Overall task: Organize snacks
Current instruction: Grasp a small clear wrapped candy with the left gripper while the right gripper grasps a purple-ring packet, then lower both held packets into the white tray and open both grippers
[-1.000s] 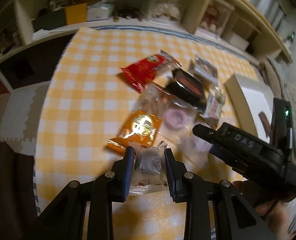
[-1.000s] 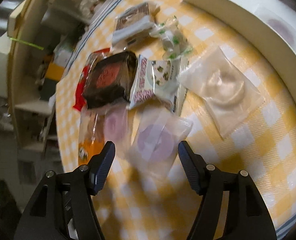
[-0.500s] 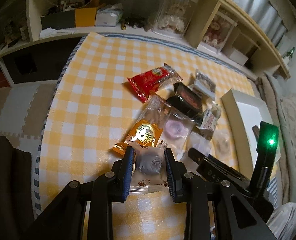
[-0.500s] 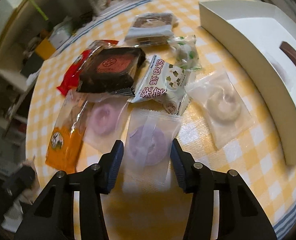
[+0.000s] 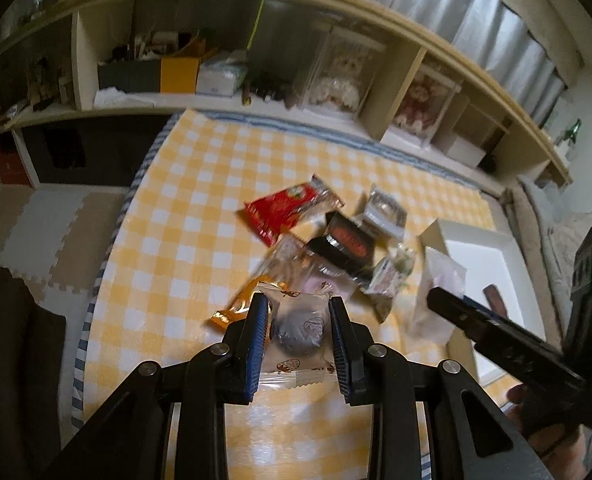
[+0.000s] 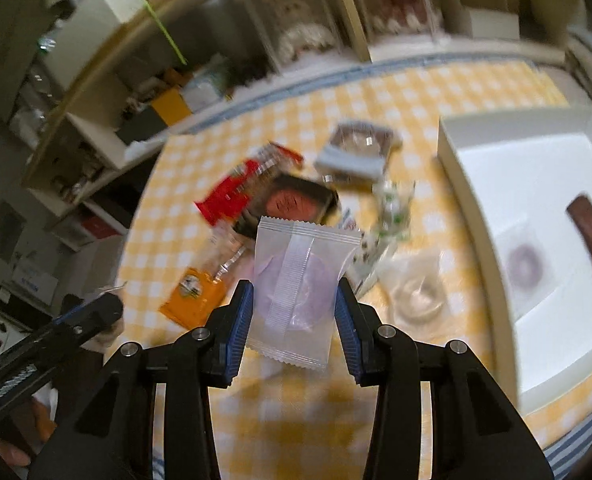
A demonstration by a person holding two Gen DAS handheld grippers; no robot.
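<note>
At six o'clock in the left wrist view, the left gripper (image 5: pixel 298 334) is clenched on a clear packet with a dark round cake (image 5: pixel 301 330), its blue pads pressing both sides of the wrapper above the yellow checked tablecloth (image 5: pixel 184 216). Toward three o'clock the right gripper (image 5: pixel 442 300) reaches in from the side, a frosted packet (image 5: pixel 440 292) hanging at its tip. Seen from the right wrist, the right gripper (image 6: pixel 294 308) grasps that frosted packet with a purple ring snack (image 6: pixel 300 276); its jaws have just been closing on it, and the packet is lifted off the cloth. Behind it, toward twelve o'clock, the remaining pile lies on the cloth: a red packet (image 6: pixel 232 192), a black box with a red disc (image 6: pixel 292 204), an orange packet (image 6: pixel 194 296) at nine o'clock and a clear packet with a pale ring (image 6: pixel 416 292) just right of the jaws. At three o'clock sits the white box (image 6: pixel 508 184), with a brown bar (image 6: pixel 590 236) and a dark ring snack (image 6: pixel 526 266) inside
</note>
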